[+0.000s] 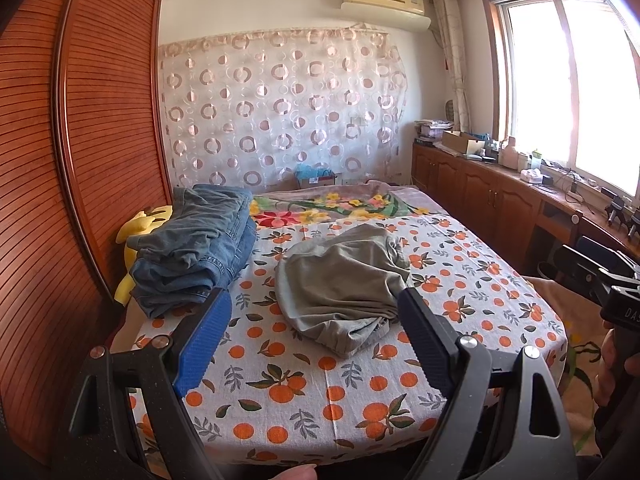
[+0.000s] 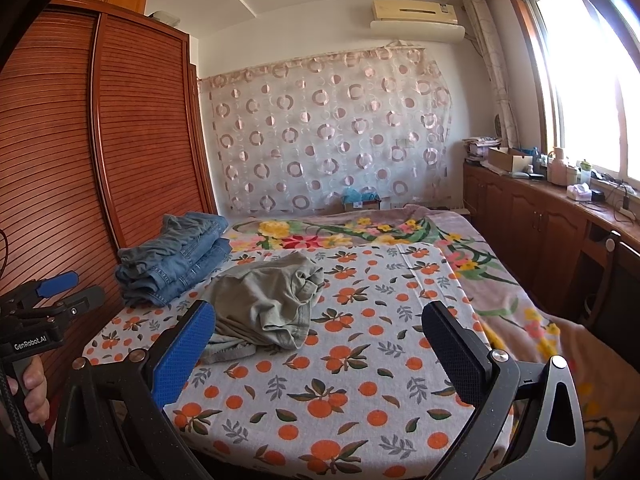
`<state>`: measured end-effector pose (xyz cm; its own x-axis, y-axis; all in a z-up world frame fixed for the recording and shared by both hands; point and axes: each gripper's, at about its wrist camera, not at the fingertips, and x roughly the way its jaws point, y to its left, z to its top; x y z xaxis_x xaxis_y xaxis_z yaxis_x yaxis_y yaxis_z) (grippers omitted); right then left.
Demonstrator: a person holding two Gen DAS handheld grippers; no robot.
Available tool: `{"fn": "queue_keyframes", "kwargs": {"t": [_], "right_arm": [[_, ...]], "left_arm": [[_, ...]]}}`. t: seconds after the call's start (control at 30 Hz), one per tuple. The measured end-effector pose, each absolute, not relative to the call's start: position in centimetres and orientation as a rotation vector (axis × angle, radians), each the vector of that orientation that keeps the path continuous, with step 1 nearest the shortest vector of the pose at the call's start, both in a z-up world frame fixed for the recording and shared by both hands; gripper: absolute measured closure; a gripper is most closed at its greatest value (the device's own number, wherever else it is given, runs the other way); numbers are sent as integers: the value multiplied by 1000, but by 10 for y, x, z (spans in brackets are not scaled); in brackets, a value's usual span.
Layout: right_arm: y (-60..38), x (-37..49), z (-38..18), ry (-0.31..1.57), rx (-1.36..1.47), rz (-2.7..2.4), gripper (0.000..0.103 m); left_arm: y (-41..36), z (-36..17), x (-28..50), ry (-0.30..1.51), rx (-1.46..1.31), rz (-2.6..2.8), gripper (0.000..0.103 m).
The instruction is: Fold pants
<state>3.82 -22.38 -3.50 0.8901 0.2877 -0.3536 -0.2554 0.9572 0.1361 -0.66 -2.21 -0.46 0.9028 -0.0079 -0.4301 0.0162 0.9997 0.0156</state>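
Observation:
A crumpled grey-green pair of pants [image 1: 344, 284] [image 2: 264, 304] lies in a heap on the orange-print sheet [image 1: 304, 392] [image 2: 360, 380] of the bed. My left gripper [image 1: 316, 300] hovers open just short of the heap, its blue pads wide apart and empty. My right gripper [image 2: 320, 316] is open too, held above the sheet to the right of the heap, with nothing between its fingers. In the right wrist view the left gripper [image 2: 56, 292] shows at the far left, held by a hand. In the left wrist view the right gripper's body [image 1: 612, 288] shows at the right edge.
A stack of folded blue jeans [image 1: 192, 256] [image 2: 176, 264] sits at the bed's left side beside a slatted wooden wardrobe [image 1: 80, 160]. A yellow plush toy [image 1: 138, 232] lies behind it. A floral blanket [image 2: 460, 248] covers the far and right bed. Wooden cabinets [image 2: 540, 220] line the window wall.

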Motion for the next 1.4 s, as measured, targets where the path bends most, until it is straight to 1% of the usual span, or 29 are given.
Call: {"fn": "queue_keyframes", "kwargs": {"t": [0.4, 0.97, 1.03, 1.2, 1.4], "right_arm": [[-224, 37, -35, 387, 89, 281, 0], [-223, 63, -55, 470, 49, 327, 0], [-223, 69, -58, 484, 40, 334, 3], [-217, 91, -69, 532, 7, 357, 15], [-205, 119, -75, 581, -47, 407, 22]], "left_arm": [[-26, -12, -6, 451, 20, -15, 17], [-4, -80, 45, 641, 21, -34, 17], [-2, -88, 51, 660, 28, -40, 17], [0, -105, 61, 700, 45, -99, 18], [0, -113, 69, 703, 50, -127, 18]]}}
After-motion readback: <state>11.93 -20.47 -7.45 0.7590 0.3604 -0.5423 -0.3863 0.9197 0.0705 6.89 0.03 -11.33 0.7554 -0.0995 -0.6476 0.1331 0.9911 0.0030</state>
